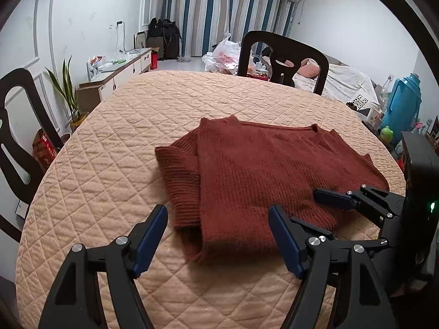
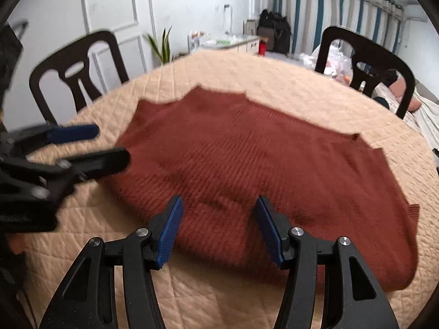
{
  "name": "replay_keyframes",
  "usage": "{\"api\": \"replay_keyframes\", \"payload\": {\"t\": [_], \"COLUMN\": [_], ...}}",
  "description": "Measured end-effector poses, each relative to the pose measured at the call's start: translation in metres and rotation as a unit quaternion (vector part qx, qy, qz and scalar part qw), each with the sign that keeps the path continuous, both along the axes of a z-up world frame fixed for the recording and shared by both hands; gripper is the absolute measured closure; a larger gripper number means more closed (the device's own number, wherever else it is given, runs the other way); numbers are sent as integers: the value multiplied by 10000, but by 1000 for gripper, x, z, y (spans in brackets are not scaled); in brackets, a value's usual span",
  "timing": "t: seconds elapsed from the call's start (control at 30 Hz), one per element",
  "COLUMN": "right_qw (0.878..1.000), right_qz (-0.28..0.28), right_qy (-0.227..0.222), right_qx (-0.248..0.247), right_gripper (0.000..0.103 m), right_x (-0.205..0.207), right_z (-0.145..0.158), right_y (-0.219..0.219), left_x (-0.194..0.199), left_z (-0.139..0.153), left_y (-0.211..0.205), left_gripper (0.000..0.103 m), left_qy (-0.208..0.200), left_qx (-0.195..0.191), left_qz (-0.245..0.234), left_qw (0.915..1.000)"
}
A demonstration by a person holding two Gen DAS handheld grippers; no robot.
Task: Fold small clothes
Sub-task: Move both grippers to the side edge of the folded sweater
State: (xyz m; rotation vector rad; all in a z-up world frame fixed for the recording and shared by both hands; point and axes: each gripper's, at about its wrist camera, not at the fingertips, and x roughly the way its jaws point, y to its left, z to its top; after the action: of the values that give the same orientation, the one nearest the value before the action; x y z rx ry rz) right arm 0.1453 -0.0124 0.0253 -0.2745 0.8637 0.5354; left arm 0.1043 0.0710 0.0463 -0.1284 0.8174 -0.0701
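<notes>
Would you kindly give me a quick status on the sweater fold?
Left gripper open, right gripper open, neither gripping. Rust sweater folded flat on quilted table cover. Nothing in the way.

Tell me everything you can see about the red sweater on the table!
The sweater is rust-red, a ribbed knit that looks soft and thick. It lies flat on the quilted peach table cover, already folded: one sleeve with its ribbed cuff is tucked along its left side in the left wrist view, and a V-shaped neckline shows at the far edge. Both sets of blue-padded fingers stand open near its front edge, gripping nothing.
</notes>
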Motion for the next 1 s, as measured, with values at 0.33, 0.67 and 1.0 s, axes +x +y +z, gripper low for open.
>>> {"api": "replay_keyframes", "payload": {"t": [0.33, 0.67, 1.0], "right_qw": [9998, 9999, 9964], "right_qz": [-40, -4, 676], "right_qy": [-148, -140, -260], "right_qx": [117, -75, 433], "right_gripper": [47, 47, 47], "right_x": [-1, -2, -24], "right_z": [13, 8, 23], "right_y": [16, 24, 53], "left_x": [-5, 3, 26], "left_z": [6, 10, 11], "left_y": [26, 73, 103], "left_gripper": [25, 25, 21], "left_qy": [-100, -148, -17], "left_qx": [-209, -619, -1118], "left_qz": [266, 657, 494], "left_qw": [9994, 9958, 9925]}}
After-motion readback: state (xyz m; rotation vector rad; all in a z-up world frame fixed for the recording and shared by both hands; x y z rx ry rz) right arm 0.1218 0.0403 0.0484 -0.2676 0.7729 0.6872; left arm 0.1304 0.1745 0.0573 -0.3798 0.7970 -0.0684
